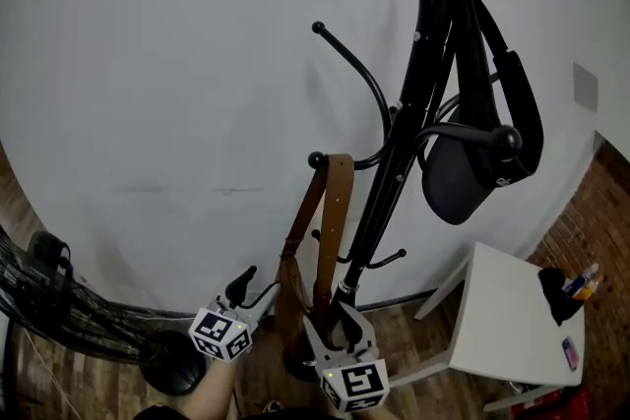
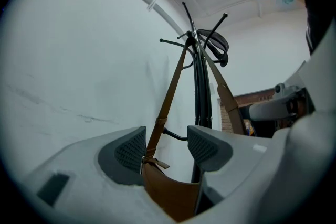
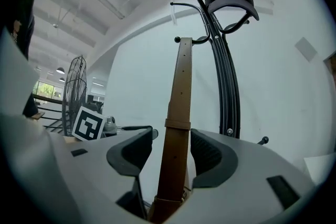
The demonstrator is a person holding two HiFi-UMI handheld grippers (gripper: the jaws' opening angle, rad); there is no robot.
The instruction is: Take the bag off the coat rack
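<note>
Head view showed the left gripper (image 2: 167, 145) and right gripper (image 3: 172, 150) low and near, jaws apart, loosely straddling the strap (image 3: 181, 86). The brown bag (image 2: 170, 194) hung on the coat rack (image 1: 418, 103), with the wall (image 1: 177, 64) just behind and a white table (image 1: 507, 320) to the right.

Bag (image 2: 170, 192) bottom below frame edge

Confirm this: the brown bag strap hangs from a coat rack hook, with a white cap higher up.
The cap is black, not white; the right gripper view shows it. The brown strap does hang from a coat rack hook.
</note>
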